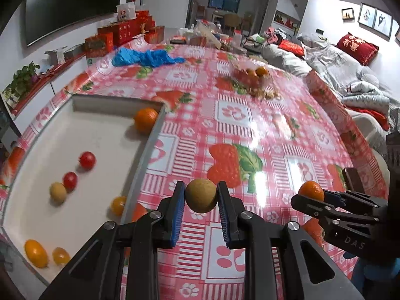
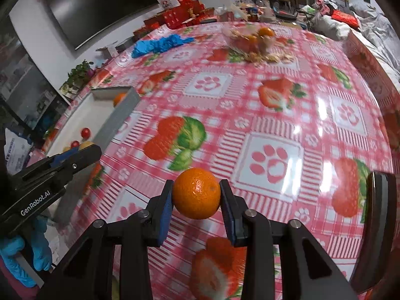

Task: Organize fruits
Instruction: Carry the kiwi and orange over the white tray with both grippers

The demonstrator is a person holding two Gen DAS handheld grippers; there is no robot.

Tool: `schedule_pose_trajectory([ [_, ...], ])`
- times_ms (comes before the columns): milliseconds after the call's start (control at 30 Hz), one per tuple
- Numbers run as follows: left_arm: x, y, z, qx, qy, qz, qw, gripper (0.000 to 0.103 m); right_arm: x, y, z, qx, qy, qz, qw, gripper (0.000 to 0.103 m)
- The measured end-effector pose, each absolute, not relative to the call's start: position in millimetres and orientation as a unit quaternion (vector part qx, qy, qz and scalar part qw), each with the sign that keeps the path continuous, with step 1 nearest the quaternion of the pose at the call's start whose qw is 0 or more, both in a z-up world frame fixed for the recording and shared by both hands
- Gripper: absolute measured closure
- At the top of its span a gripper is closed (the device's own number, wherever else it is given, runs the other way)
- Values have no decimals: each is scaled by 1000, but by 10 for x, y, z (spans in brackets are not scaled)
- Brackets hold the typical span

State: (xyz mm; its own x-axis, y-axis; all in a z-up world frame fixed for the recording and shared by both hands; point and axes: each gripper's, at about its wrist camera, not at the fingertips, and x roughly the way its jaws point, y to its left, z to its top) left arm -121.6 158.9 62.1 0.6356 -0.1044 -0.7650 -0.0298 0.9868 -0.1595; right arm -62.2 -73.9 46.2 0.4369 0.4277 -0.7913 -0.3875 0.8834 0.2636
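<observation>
The left gripper has its jaws narrowed onto a small round tan-green fruit, both blue pads pressing its sides and holding it clear above the table. The right gripper has its jaws set a little wider, clamped on a mandarin orange that is likewise lifted off the strawberry-print cloth. In the left wrist view the right gripper sits just to the right, its orange showing at the tips.

Left of the held fruit lies a white tray with a grey rim. It holds 1 orange in its far corner, 2 red cherry tomatoes, 1 tan fruit touching the nearer tomato, and 3 yellow tomatoes toward the near edge.

Farther across the table stands a clear bowl of oranges, with a blue glove beyond the tray.
</observation>
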Motion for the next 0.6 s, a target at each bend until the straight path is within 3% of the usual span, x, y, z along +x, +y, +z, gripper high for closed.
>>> schedule_pose_trajectory([
  [600,-1458,2811,773,-108,408,100,901,76,-530,618,908,-42,460,352,814,64],
])
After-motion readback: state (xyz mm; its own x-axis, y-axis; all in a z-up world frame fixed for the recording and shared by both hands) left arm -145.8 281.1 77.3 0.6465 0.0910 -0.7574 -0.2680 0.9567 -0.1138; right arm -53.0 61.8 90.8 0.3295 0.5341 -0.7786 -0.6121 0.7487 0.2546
